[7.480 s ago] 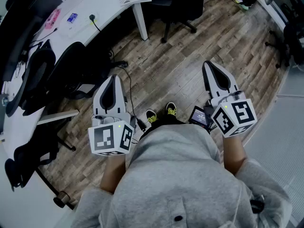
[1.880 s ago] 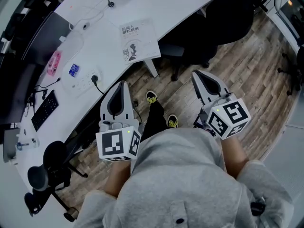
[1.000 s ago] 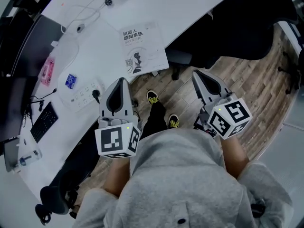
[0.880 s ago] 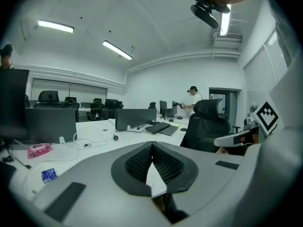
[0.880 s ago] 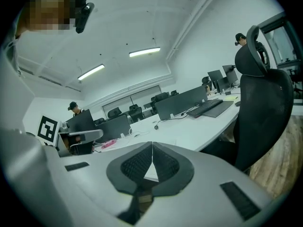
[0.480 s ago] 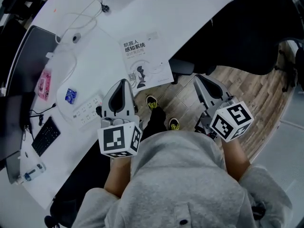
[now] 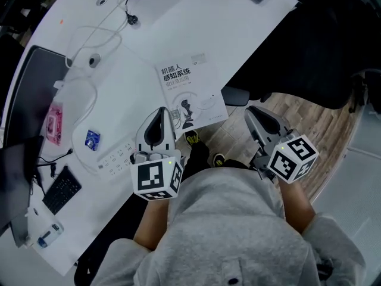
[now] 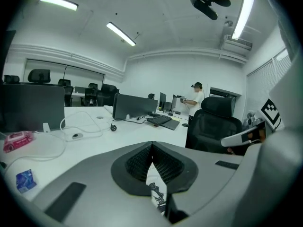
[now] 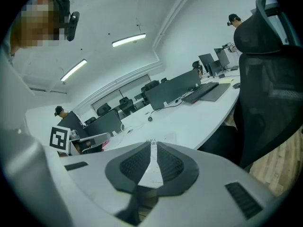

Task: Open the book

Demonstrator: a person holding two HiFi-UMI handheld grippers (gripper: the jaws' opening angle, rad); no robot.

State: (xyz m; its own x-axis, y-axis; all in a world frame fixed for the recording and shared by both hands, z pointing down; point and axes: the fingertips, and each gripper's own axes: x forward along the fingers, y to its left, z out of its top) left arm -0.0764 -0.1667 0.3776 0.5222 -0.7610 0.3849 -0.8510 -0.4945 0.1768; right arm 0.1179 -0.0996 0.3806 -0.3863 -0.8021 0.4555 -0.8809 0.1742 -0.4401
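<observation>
The book (image 7: pixel 189 94) lies closed on the white desk (image 7: pixel 178 28), close to its near edge, its white cover with dark print facing up. My left gripper (image 7: pixel 159 110) is shut and empty, its tip over the desk edge just left of the book's near left corner. Below its tips, a strip of the cover (image 8: pixel 156 198) shows between its jaws. My right gripper (image 7: pixel 256 110) is shut and empty too, out over the wooden floor (image 7: pixel 309 127), right of the book and off the desk. In the right gripper view the book (image 9: pixel 152 171) lies ahead of its tips (image 9: pixel 152 144).
A white power strip (image 7: pixel 113 155), a blue packet (image 7: pixel 92 139), a pink packet (image 7: pixel 53 124), white cables (image 7: pixel 89 58) and a keyboard (image 7: pixel 61 189) lie left of the book. A black office chair (image 7: pixel 309 46) stands at the right, by the desk edge.
The person has stepped up to the desk, so the book now lies closer and lower in the head view. Both grippers moved forward and down; the left tip now reaches the desk edge.
</observation>
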